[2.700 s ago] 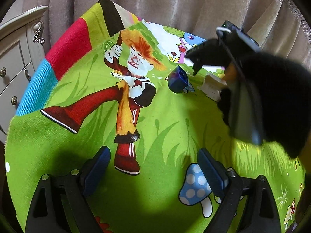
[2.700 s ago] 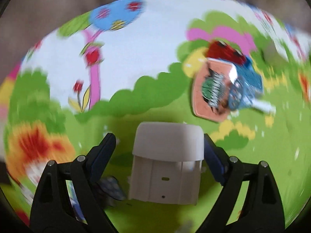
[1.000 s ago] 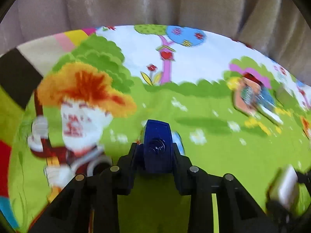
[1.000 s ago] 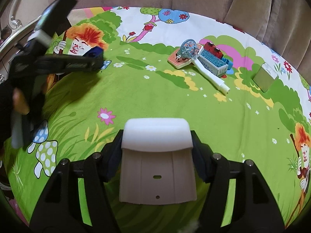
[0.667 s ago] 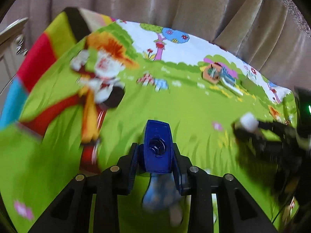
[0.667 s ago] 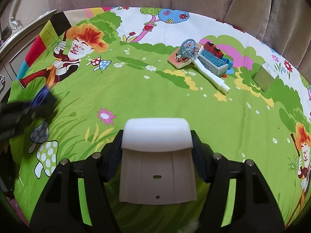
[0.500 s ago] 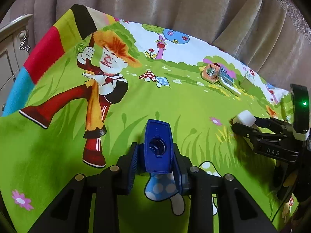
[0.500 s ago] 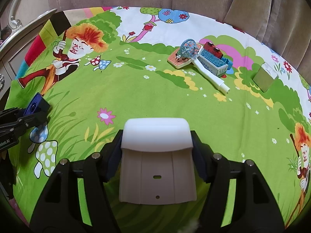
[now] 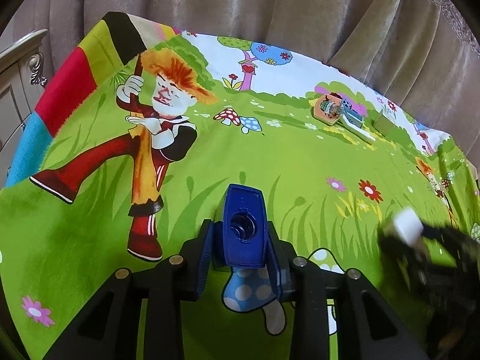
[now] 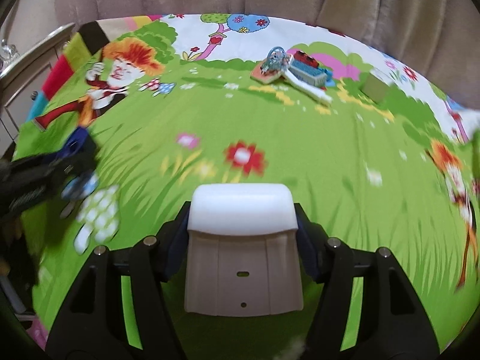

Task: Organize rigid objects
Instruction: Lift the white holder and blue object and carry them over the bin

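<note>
My left gripper (image 9: 243,241) is shut on a dark blue plastic piece (image 9: 244,225) with a round hole, held above the cartoon cloth (image 9: 210,162). My right gripper (image 10: 243,231) is shut on a white plastic block (image 10: 243,252), also held above the cloth. The right gripper shows blurred at the right of the left wrist view (image 9: 420,240) with the white block (image 9: 406,229). The left gripper shows blurred at the left of the right wrist view (image 10: 45,168).
A pile lies at the far right of the cloth: an orange card (image 10: 267,73), a white-handled tool (image 10: 306,87) and a blue-and-red box (image 10: 309,70). A small green block (image 10: 375,88) sits right of it. Curtains (image 9: 270,9) hang behind; a cabinet (image 9: 18,69) stands left.
The right gripper has swung with its white block, its view now blurred and shifted. The left gripper holds the blue piece in much the same place, slightly pulled back.
</note>
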`<state>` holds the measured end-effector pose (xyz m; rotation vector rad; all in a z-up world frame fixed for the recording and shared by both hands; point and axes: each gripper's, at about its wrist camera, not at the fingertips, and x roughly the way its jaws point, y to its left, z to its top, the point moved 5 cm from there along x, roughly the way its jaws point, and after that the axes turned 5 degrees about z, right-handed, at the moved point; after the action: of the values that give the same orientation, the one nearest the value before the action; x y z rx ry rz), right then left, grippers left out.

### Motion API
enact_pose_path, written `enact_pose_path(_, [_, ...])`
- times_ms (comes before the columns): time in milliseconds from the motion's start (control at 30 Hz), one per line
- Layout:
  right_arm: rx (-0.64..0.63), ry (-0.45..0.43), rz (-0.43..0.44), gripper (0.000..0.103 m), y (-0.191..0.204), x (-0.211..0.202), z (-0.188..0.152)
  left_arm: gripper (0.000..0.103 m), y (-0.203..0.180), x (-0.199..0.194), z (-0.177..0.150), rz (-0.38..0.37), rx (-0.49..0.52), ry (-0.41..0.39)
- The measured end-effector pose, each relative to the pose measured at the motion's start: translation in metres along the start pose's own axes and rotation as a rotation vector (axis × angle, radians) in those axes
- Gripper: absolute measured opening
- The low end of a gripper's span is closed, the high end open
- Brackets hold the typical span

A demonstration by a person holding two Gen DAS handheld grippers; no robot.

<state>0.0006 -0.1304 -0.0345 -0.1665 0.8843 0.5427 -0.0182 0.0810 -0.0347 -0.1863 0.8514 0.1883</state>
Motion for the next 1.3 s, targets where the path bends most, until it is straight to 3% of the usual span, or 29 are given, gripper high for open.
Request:
enact_pose_path(267, [0.064,-0.055,0.016,0.067,0.003,-0.040,-0.028,0.034,0.001,-0.004,-0.003,0.047,0.002,-0.002])
enact_pose_path(367, [0.080,-0.103,0.008,0.067,-0.001,-0.058,-0.028,0.033,-0.005,-0.019,-0.014,0.019,-0.033,-0.002])
enact_pose_path(767, [0.045,-0.389,-0.074,0.067,-0.007,-0.162,-0.021,0.033,-0.073,-0.138,-0.001,0.013,0.140,-0.331])
enact_pose_path(1300, [-0.006,-0.589,-0.182,0.067,-0.010,-0.256,-0.038,0.033,-0.126,-0.216,-0.009,-0.048,0.243,-0.499])
